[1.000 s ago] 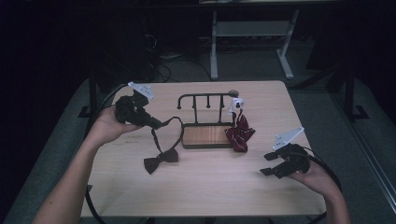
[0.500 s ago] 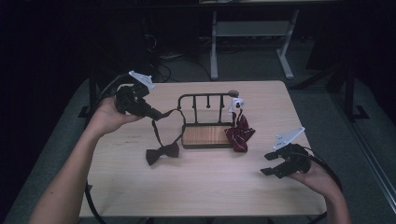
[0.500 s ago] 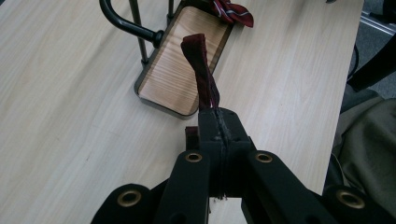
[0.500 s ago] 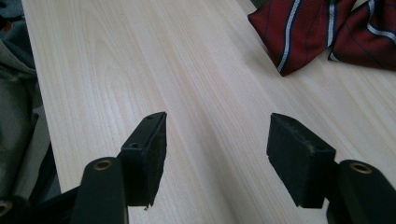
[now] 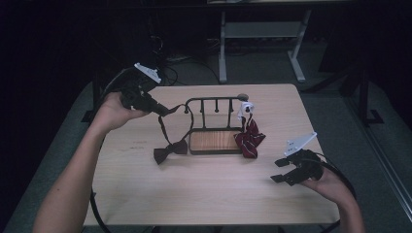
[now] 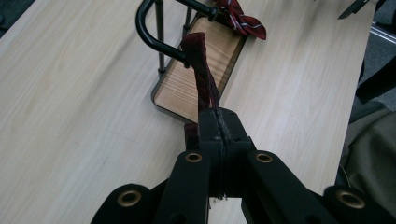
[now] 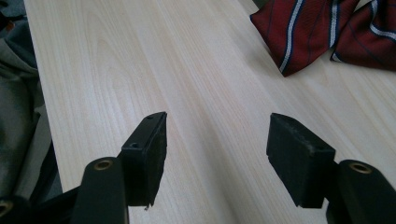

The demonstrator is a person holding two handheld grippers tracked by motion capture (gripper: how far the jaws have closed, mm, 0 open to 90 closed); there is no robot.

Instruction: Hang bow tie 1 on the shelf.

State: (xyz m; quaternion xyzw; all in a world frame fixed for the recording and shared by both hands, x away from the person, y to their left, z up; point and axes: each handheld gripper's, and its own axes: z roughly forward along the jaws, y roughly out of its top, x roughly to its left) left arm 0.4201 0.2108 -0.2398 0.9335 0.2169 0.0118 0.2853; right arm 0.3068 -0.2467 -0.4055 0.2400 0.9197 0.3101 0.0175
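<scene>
A black metal rack (image 5: 214,103) with a wooden base (image 5: 214,141) stands mid-table. My left gripper (image 5: 163,109) is shut on the neck strap of a dark maroon bow tie; the strap (image 6: 201,74) rises from its jaws beside the rack's curved end (image 6: 149,35). The bow (image 5: 169,151) dangles low at the rack's left, near the tabletop. A red striped bow tie (image 5: 249,137) hangs from the rack's right end and shows in the right gripper view (image 7: 306,35). My right gripper (image 5: 281,170) hovers open near the table's front right, nothing between its pads (image 7: 299,156).
The light wooden table (image 5: 204,194) has bare room in front of the rack and at the left. Behind the table stands a white metal frame (image 5: 257,34) on a dark floor. Cables trail from both grippers.
My left gripper has lifted and moved back-left, pulling the strap taut; the maroon bow has slid toward the rack. The right gripper has stayed put.
</scene>
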